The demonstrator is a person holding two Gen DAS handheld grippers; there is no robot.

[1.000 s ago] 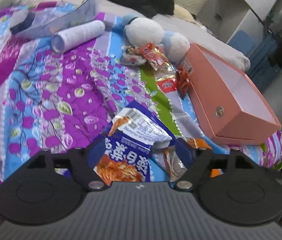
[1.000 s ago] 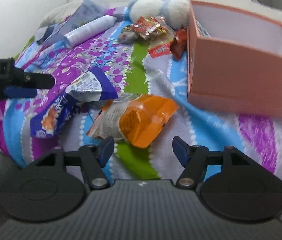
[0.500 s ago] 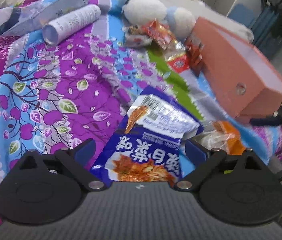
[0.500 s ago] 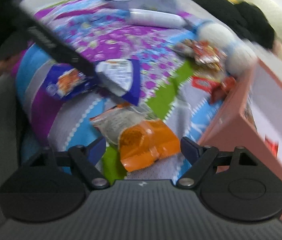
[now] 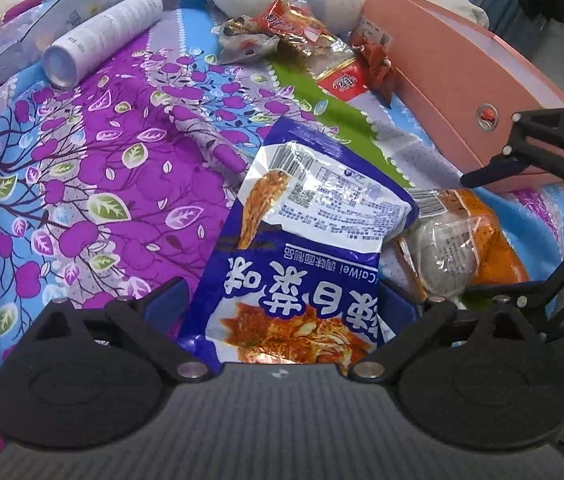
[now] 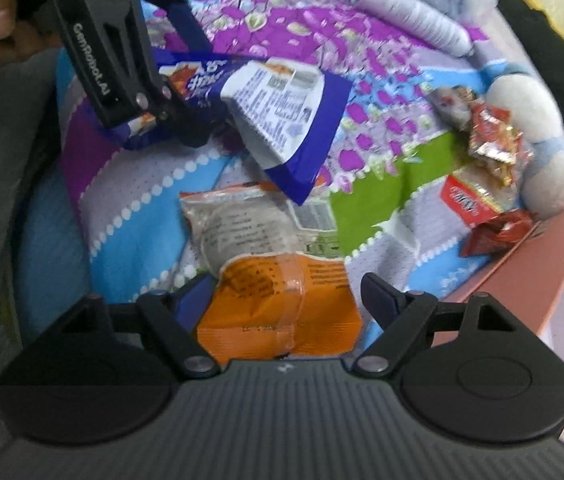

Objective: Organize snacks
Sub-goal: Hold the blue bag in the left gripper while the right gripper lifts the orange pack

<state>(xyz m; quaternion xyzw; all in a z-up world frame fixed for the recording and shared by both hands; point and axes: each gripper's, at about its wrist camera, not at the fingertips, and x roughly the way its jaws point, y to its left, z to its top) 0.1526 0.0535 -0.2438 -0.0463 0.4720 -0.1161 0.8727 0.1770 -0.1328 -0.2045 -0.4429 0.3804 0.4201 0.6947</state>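
Left tool [image 5: 280,300] spread, just widened, straddling blue crinkly plastic snack bag [image 5: 314,240] on floral bed quilt [image 5: 82,160] | right tool [image 6: 286,296] spread around orange-and-clear snack packet [image 6: 278,292], pads not pressing

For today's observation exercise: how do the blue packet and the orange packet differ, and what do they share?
The blue packet is opaque with a food picture; the orange packet is partly clear, showing pale contents. The blue packet is larger and overlaps the orange packet's edge. The blue packet lies between the left gripper's open fingers, the orange between the right gripper's. Both lie on the bedspread, ungripped.
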